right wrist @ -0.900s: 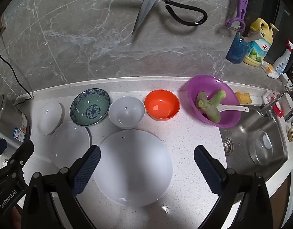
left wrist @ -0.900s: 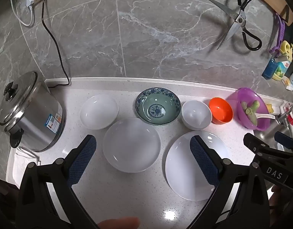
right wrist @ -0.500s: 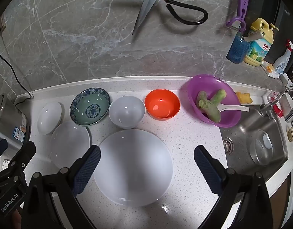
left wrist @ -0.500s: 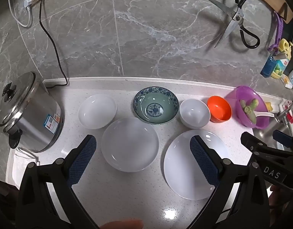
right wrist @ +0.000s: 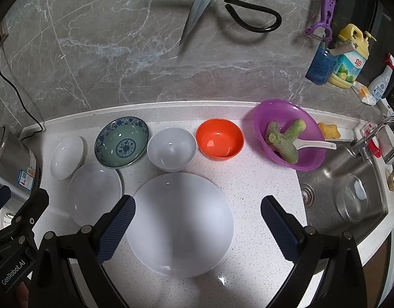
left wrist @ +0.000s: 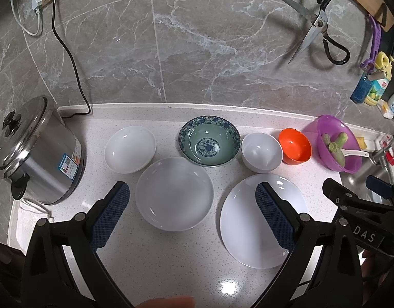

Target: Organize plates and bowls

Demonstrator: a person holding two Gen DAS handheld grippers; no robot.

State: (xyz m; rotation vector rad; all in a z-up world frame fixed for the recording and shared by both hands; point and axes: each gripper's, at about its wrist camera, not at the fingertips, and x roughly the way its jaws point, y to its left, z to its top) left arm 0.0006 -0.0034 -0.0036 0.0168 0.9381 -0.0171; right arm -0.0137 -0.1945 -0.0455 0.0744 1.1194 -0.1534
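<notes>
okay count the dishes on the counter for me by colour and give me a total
White: 4, namely small plate, deep plate, large plate, bowl
Blue-green patterned: 1, bowl
Orange: 1, bowl
Purple: 1, bowl holding vegetable stalks and a spoon
Total: 7

White plates [right wrist: 180,220]: two, one large, one smaller [right wrist: 94,192]
White bowls [right wrist: 171,150]: two, second at far left [left wrist: 130,148]
Blue-patterned bowl [left wrist: 209,140]: one
Orange bowl [right wrist: 219,138]: one
Purple bowl [right wrist: 286,113]: one
Scissors [right wrist: 209,2]: one pair
Steel pot [left wrist: 35,151]: one
</notes>
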